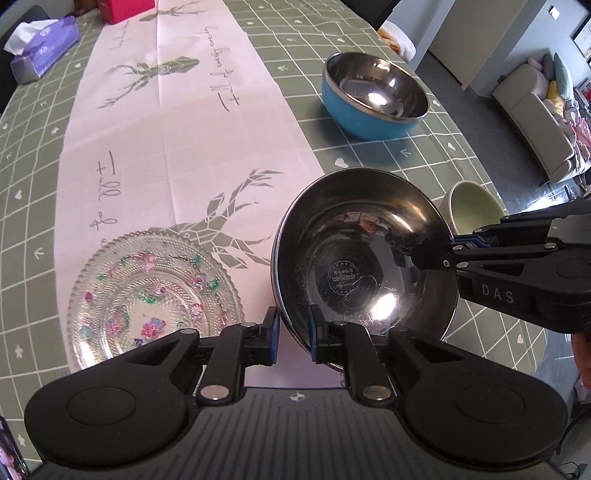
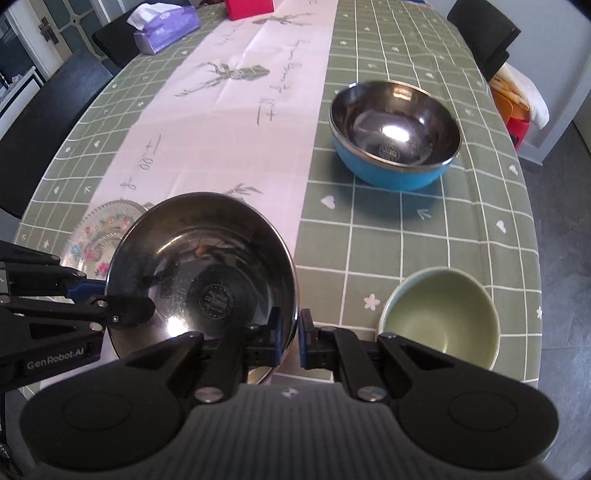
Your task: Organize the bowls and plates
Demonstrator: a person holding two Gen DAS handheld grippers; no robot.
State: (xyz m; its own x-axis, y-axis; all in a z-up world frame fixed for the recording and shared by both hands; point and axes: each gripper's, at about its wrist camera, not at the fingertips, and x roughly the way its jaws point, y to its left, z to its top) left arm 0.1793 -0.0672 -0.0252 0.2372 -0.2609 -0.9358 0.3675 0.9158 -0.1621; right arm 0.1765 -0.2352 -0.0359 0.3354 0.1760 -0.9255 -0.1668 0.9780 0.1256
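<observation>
A shiny steel bowl is held between both grippers above the table, tilted; it also shows in the right wrist view. My left gripper is shut on its near rim. My right gripper is shut on its right rim and shows in the left wrist view. A blue bowl with a steel inside stands further back. A pale green bowl sits at the near right. A patterned glass plate lies at the left.
The table has a green checked cloth with a white runner down the middle. A purple tissue pack and a red box are at the far end. The table edge runs close on the right.
</observation>
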